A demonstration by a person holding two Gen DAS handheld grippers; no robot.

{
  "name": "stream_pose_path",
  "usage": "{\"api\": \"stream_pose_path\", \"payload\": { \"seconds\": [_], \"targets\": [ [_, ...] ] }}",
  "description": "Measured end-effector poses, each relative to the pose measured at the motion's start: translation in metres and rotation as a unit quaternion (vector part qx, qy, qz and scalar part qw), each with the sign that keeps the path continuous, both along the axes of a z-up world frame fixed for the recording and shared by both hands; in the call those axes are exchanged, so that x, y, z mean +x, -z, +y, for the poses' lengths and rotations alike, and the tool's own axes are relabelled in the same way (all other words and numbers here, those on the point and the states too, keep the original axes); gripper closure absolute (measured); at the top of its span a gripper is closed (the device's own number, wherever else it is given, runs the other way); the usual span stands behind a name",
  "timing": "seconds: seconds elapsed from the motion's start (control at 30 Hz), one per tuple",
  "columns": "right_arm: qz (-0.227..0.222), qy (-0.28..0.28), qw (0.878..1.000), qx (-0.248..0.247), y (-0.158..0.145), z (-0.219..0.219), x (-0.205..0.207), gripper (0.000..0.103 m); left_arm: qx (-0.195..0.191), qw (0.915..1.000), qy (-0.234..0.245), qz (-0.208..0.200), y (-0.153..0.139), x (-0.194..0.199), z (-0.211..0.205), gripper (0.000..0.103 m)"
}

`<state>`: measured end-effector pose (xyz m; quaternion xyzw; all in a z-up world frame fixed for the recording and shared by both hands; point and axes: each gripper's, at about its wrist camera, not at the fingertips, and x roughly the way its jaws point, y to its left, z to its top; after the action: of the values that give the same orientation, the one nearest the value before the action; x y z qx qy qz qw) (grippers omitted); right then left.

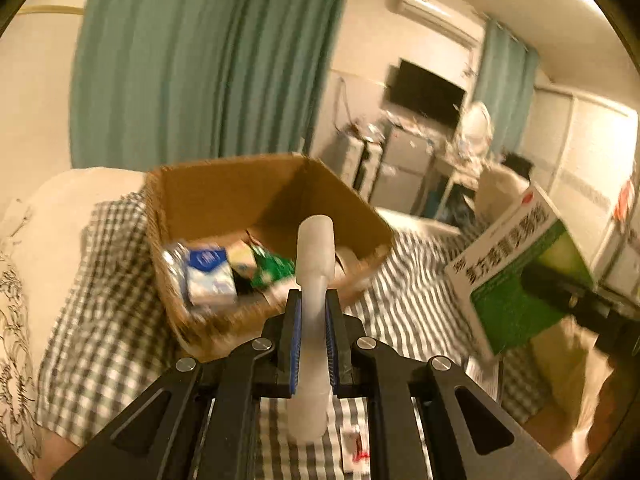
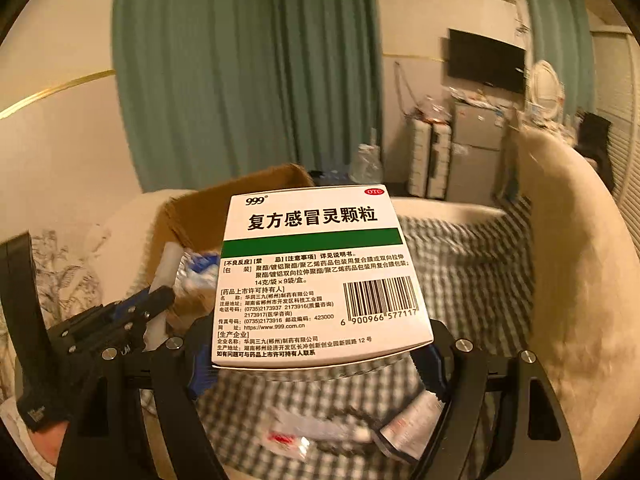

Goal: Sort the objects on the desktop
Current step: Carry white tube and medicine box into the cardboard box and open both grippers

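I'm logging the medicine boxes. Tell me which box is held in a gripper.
The green-and-white box, clamped in the right gripper above the checked cloth. The blue-and-white box lies inside the cardboard box.

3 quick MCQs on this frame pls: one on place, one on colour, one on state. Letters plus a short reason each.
1. Where is the blue-and-white carton?
A. inside the cardboard box
B. on the checked cloth
C. in the right tool

2. What colour is the band across the medicine box?
A. red
B. green
C. yellow

3. What is the left tool doing?
A. open, empty
B. shut on a white plastic bottle
C. resting in the box

Key:
1 A: the blue-and-white carton lies within the cardboard box.
2 B: the medicine box, held by the right tool, shows a green stripe.
3 B: the left tool clamps the white plastic bottle.
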<state>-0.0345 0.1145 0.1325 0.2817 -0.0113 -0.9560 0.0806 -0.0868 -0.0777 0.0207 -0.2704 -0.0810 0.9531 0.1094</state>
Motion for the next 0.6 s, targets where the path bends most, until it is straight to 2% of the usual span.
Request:
{"api": "stream_pose_path", "payload": {
  "seconds": [0.17, 0.3, 0.5, 0.6],
  "targets": [
    [0.02, -0.03, 0.999, -0.001, -0.013, -0.027, -0.03, 0.025, -0.018, 0.9995, -0.012, 0.023, -0.026, -0.025, -0.017, 0.092],
    [0.022, -0.036, 0.999, -0.005, -0.014, -0.041, -0.069, 0.025, -0.026, 0.9992, -0.02, 0.024, -0.032, -0.059, -0.029, 0.092],
    [0.004, -0.04, 0.999, 0.007, 0.007, -0.057, -0.134, 0.024, -0.036, 0.9991, -0.022, -0.002, -0.015, -0.121, -0.034, 0.092],
    [-0.021, -0.042, 0.999, 0.016, 0.025, -0.066, -0.17, 0.025, -0.044, 0.9987, -0.017, -0.019, -0.002, -0.153, -0.031, 0.092]
  ]
}}
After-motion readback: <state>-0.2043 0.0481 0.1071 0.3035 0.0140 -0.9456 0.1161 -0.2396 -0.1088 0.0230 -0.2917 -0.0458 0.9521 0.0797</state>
